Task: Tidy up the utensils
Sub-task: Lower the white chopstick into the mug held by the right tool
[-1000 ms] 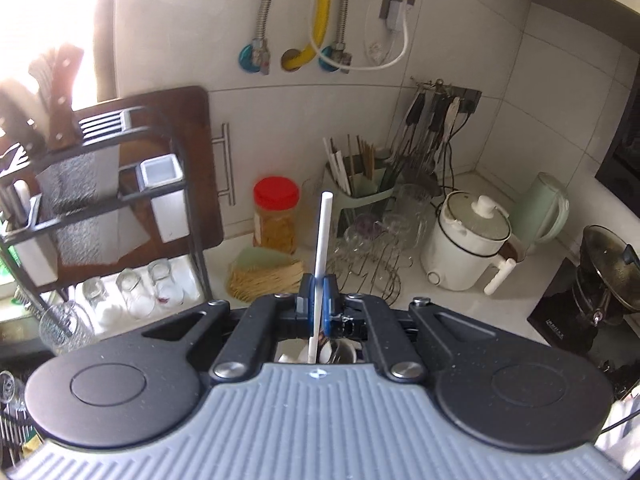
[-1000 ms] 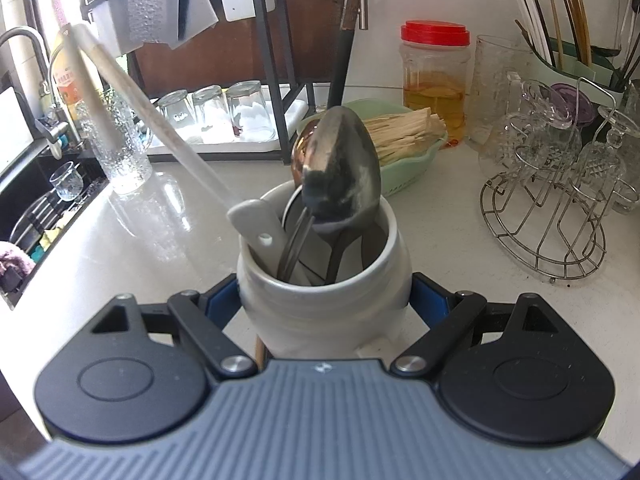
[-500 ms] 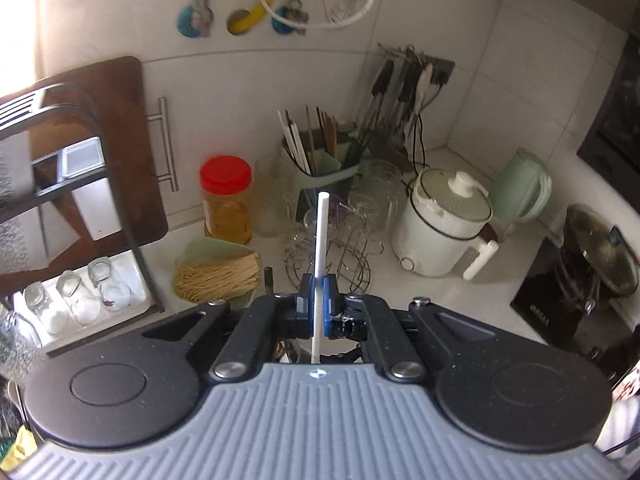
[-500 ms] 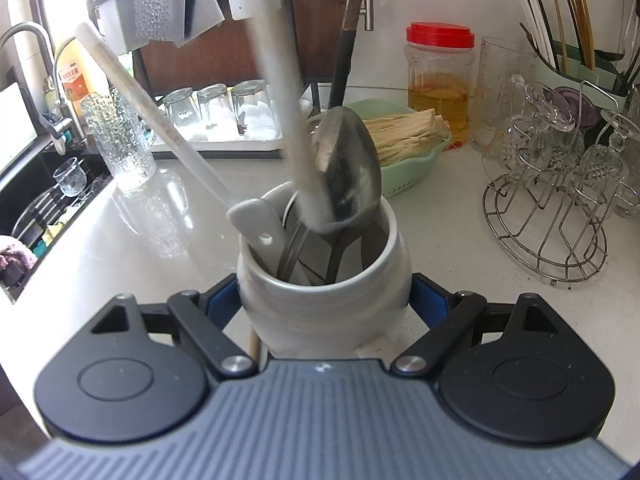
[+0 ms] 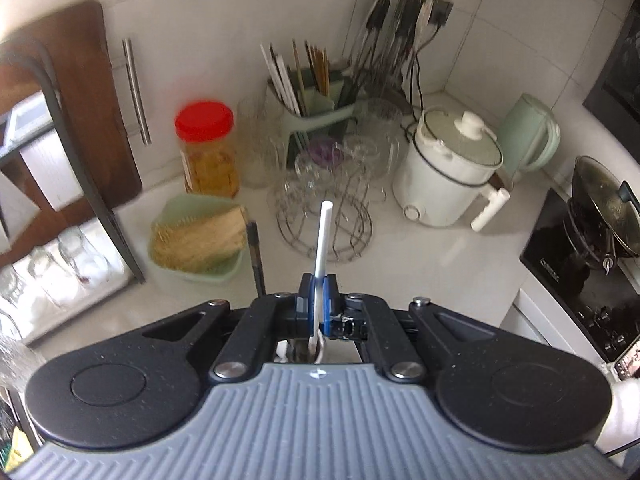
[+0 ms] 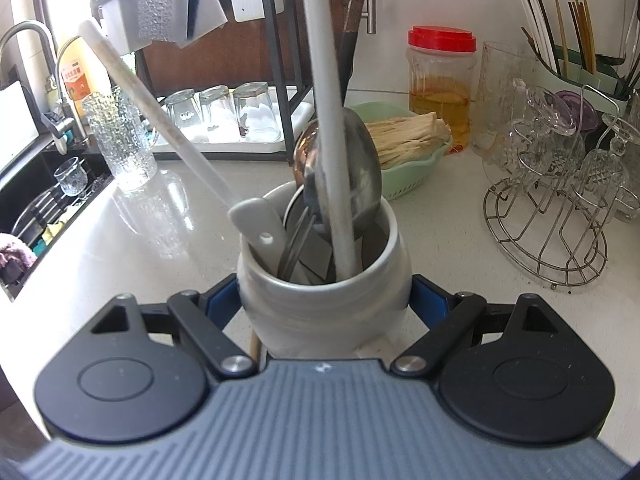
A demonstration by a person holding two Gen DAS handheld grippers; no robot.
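My left gripper is shut on a long white utensil handle that stands upright between its blue pads. In the right wrist view that same white handle comes down from above, and its lower end is inside the white ceramic jar. My right gripper is shut on the jar, with a blue pad on either side. Also in the jar are a white spatula leaning left, a large metal spoon and a dark-handled utensil.
On the counter stand a green basket of dried noodles, a red-lidded jar, a wire glass rack and a chopstick holder. A white cooker, a kettle and a stove lie to the right. Left are the sink and a dish rack.
My left gripper has come down and shifted right with the white handle, whose lower end has entered the jar. The right gripper and jar have not moved.
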